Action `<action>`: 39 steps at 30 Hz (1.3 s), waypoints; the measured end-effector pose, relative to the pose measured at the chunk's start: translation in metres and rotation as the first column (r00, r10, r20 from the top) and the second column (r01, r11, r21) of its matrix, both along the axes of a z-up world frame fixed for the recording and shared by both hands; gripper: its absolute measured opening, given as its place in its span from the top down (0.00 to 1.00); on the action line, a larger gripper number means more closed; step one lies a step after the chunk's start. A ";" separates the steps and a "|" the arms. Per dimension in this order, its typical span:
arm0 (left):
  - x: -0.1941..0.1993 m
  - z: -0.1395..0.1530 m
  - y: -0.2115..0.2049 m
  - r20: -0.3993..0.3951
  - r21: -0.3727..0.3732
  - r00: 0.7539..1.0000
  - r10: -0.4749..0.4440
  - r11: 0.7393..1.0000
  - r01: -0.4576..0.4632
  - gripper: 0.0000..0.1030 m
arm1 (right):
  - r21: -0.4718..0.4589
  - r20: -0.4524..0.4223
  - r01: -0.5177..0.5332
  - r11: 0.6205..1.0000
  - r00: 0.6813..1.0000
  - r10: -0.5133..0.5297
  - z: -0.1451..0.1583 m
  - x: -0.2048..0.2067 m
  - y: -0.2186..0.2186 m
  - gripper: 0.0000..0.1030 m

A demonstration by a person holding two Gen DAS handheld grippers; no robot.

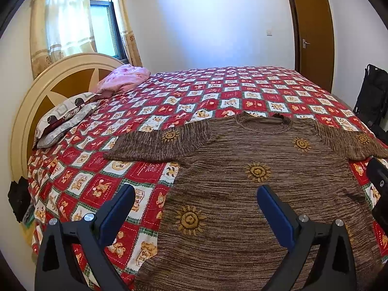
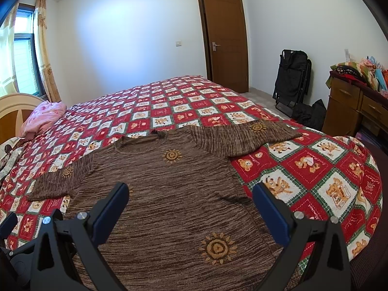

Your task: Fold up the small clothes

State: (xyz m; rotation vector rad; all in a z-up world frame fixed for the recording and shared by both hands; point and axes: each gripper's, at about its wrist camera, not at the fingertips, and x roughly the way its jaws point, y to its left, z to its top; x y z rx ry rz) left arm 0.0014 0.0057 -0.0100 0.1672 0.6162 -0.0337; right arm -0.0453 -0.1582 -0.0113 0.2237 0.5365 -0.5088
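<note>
A brown marled knit sweater [image 1: 254, 194] is lying flat on the bed, spread face-up over a quilted bedspread [image 1: 169, 97] of red and white diamond patches printed with teddy bears. Its ribbed round collar [image 1: 263, 121] is pointing toward the far side of the bed, and both short sleeves are stretching out sideways, the one toward the headboard [image 1: 143, 145] lying smooth and flat. Orange embroidered sun motifs [image 1: 257, 171] are dotting the chest, sleeves and lower body.

The left tongs [image 1: 195, 208] are hovering with their blue-padded fingers spread wide apart, holding nothing, over the sweater's lower edge on the headboard side. The right tongs [image 2: 190, 206] are likewise gaping open and empty above the sweater's lower body, nearer the edge on the foot side of the bed.

A pink crumpled pillow [image 1: 123, 78] and a patterned grey-white pillow [image 1: 65, 118] are resting against the cream rounded headboard [image 1: 36, 101]. A brown wooden door [image 2: 225, 41] is standing in the far wall, a black folded chair [image 2: 292, 77] is leaning beside it, and a wooden dresser [image 2: 351, 106] is carrying piled colourful fabrics.
</note>
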 end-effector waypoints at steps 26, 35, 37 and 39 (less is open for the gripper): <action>-0.001 -0.002 0.002 -0.007 -0.006 1.000 0.001 1.000 -0.001 0.02 | 0.004 -0.005 -0.002 1.000 1.000 0.002 -0.001 0.000 0.002 0.00; -0.001 -0.003 0.002 -0.009 -0.007 1.000 0.002 1.000 -0.002 0.02 | 0.005 -0.007 -0.003 1.000 1.000 0.003 -0.001 0.000 0.003 0.00; -0.001 -0.003 0.002 -0.009 -0.007 1.000 0.002 1.000 -0.002 0.02 | 0.005 -0.007 -0.003 1.000 1.000 0.003 -0.001 0.000 0.004 0.00; -0.002 -0.003 0.002 -0.010 -0.008 1.000 0.002 1.000 -0.002 0.02 | 0.004 -0.008 -0.003 1.000 1.000 0.003 -0.001 0.000 0.003 0.00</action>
